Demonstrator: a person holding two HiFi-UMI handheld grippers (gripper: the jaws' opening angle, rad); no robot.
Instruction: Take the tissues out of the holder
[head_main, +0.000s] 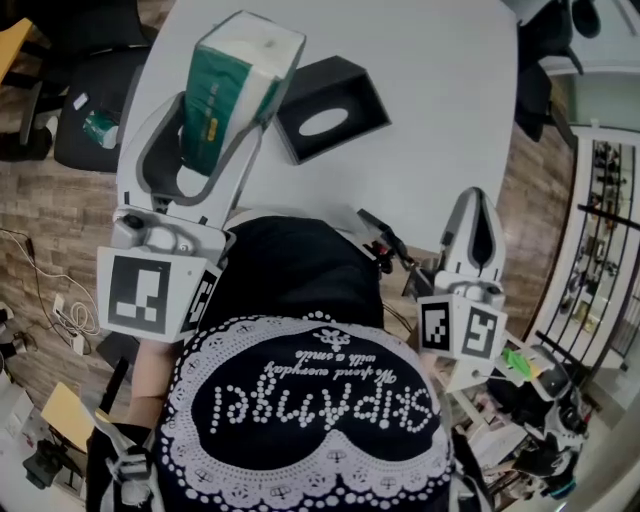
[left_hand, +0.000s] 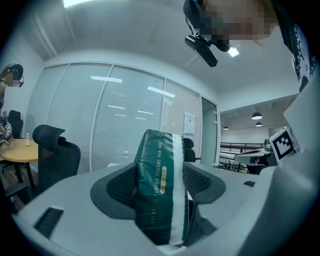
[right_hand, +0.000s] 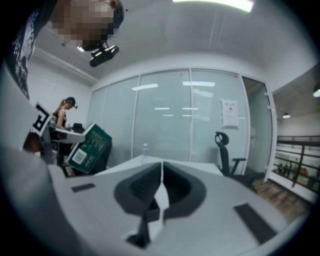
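A green-and-white pack of tissues (head_main: 225, 100) is up off the white table (head_main: 430, 120), and my left gripper (head_main: 245, 60) is shut on it, one jaw on each broad side. In the left gripper view the tissue pack (left_hand: 160, 185) stands on end between the dark pads (left_hand: 117, 187). The black tissue holder (head_main: 330, 105) with its oval slot sits on the table just right of the pack, apart from it. My right gripper (head_main: 478, 200) hovers near the table's front right edge, shut with nothing in it; its pads meet in the right gripper view (right_hand: 161, 180). That view also shows the pack (right_hand: 90, 147) at the left.
Black office chairs (head_main: 90, 110) stand beyond the table's left side, another chair (right_hand: 225, 150) by the glass wall. A small bottle (right_hand: 145, 148) stands on the far end of the table. A person (right_hand: 65, 115) is at the far left. Shelving (head_main: 600, 230) stands to the right.
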